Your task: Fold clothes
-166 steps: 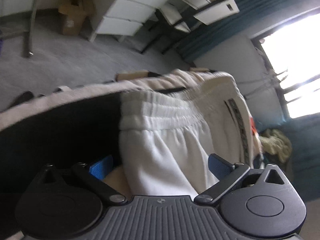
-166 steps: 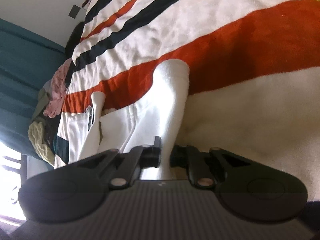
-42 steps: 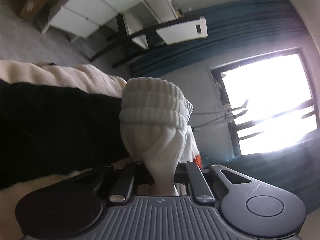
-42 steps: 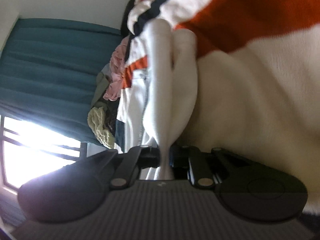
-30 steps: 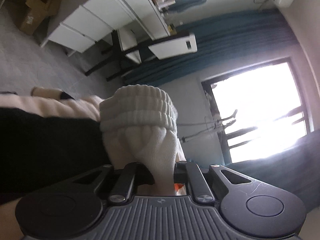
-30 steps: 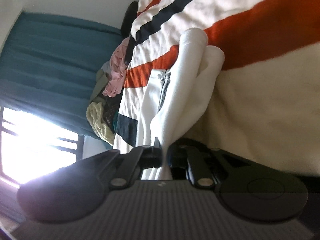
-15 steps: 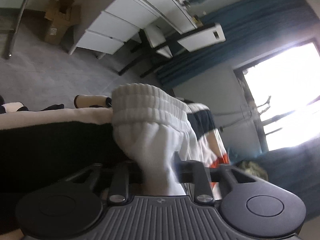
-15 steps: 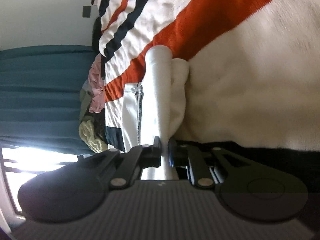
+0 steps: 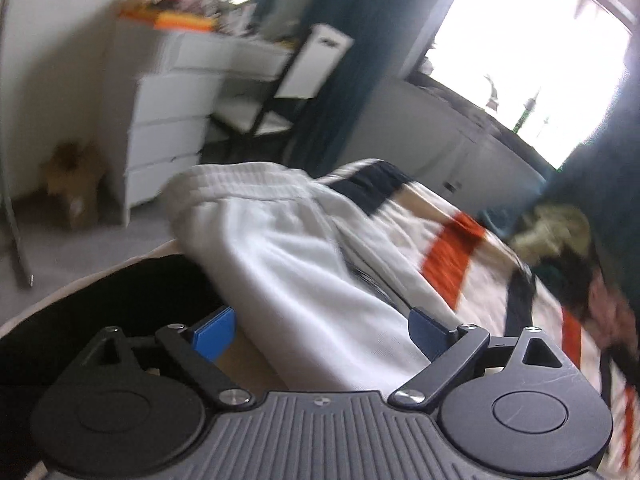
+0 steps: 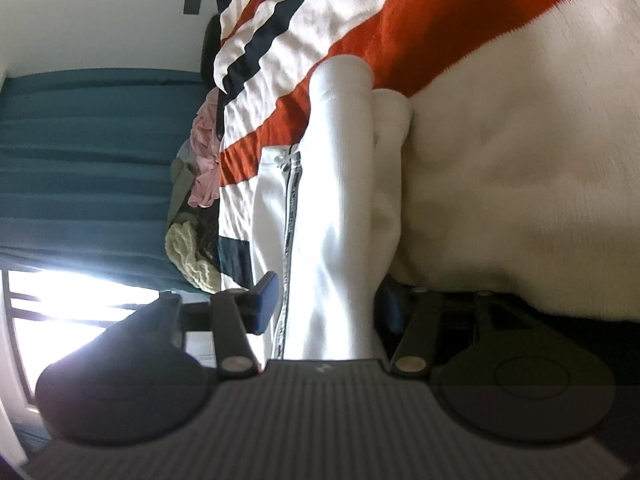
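A bedroom with teal curtains (image 10: 92, 152) and a bright window (image 9: 532, 48); the left wrist view is blurred, yet a white chest of drawers (image 9: 168, 120), a chair (image 9: 288, 92) and a cardboard box (image 9: 72, 192) on the grey floor can be made out. The bed is covered by a striped blanket (image 10: 460, 12) in cream, orange and navy bands, with a black band along its near edge. A heap of other clothes (image 10: 192, 216), pink, olive and pale yellow, lies at the far side of the bed by the curtains.

The white sweatpants (image 9: 304, 264) lie on the blanket. In the left wrist view their ribbed elastic waistband (image 9: 240, 184) is at the far end, near the edge of the bed, and the fabric runs back between the jaws of the left gripper (image 9: 320, 332). Those jaws stand wide apart, with the blue pads (image 9: 214, 332) clear of the cloth on both sides.

In the right wrist view the pants' legs (image 10: 344, 184) run away from the camera, doubled over, with a dark-trimmed side stripe and zipper (image 10: 290, 200) on the left layer. The right gripper (image 10: 326, 300) also has its jaws spread; the cloth passes between them, close to the right pad, gripped by neither.
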{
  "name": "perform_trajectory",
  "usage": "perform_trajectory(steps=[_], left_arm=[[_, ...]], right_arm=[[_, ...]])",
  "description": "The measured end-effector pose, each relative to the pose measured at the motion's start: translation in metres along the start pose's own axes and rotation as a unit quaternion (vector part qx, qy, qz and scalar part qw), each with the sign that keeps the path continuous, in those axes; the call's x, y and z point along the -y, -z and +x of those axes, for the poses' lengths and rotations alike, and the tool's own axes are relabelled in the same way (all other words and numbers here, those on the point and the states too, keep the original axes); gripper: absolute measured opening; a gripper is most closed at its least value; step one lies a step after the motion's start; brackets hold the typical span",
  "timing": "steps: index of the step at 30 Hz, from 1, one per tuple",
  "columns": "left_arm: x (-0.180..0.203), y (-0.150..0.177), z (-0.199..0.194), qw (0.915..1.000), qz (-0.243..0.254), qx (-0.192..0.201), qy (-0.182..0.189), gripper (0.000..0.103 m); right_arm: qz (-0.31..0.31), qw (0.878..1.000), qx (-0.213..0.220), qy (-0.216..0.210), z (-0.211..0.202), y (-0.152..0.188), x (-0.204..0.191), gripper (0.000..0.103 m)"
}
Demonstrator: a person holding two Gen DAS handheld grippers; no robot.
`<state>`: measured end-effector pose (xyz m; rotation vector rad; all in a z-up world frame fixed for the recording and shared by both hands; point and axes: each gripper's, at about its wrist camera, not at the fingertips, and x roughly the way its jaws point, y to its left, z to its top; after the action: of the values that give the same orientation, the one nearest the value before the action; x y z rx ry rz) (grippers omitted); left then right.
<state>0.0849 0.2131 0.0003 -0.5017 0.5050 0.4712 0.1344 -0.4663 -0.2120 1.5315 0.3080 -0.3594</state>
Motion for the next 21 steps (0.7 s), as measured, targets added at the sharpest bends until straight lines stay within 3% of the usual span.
perform_trajectory(steps=[3, 9, 14, 18, 21], left_arm=[[0.025, 0.015, -0.011, 0.9978, 0.056, 0.029, 0.017, 0.095], [0.068, 0.043, -0.029, 0.9882, 0.107, 0.087, 0.066, 0.099], [0.101, 0.072, -0.011, 0.9790, 0.163, 0.070, 0.100, 0.099], [0.125, 0.097, 0.008, 0.9656, 0.230, 0.042, 0.114, 0.099], [0.136, 0.116, 0.023, 0.9559, 0.275, 0.011, 0.101, 0.099]], right_arm=[[-0.018, 1.000, 0.002, -0.002, 0.007, -0.004, -0.003, 0.056], [-0.042, 0.999, 0.005, -0.015, 0.022, -0.009, -0.007, 0.056], [-0.097, 0.995, 0.008, -0.019, 0.032, -0.007, -0.022, 0.056], [-0.081, 0.996, 0.018, -0.045, 0.033, -0.009, -0.022, 0.056], [-0.077, 0.995, 0.017, -0.053, 0.034, -0.013, -0.020, 0.056]])
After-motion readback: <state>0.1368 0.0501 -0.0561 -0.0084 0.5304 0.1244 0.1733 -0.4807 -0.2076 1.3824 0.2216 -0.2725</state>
